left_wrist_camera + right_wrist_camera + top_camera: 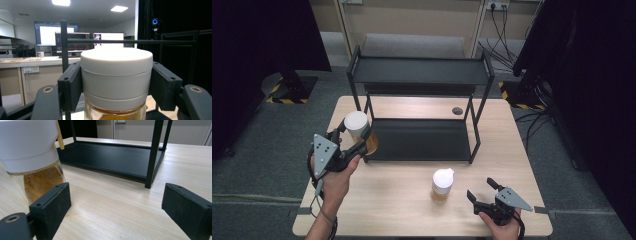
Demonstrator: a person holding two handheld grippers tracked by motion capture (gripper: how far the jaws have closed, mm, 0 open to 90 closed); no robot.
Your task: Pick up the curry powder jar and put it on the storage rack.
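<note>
My left gripper (357, 137) is shut on the white lid of a glass jar (360, 131) with amber contents, held above the table's left side by the rack's front-left post. In the left gripper view both black pads clamp the jar's lid (116, 75) from either side. A second white-lidded jar (442, 185) with amber contents stands on the table near the front. My right gripper (481, 191) rests open just right of it, its jaws pointing towards the rack. In the right gripper view that second jar (30, 157) is at the left, beside the left pad (53, 205), not between the pads.
A black two-tier metal rack (422, 107) stands at the back middle of the wooden table (392, 200); both its shelves are bare. A dark round grommet (457, 110) sits behind it. Dark curtains and cables flank the table.
</note>
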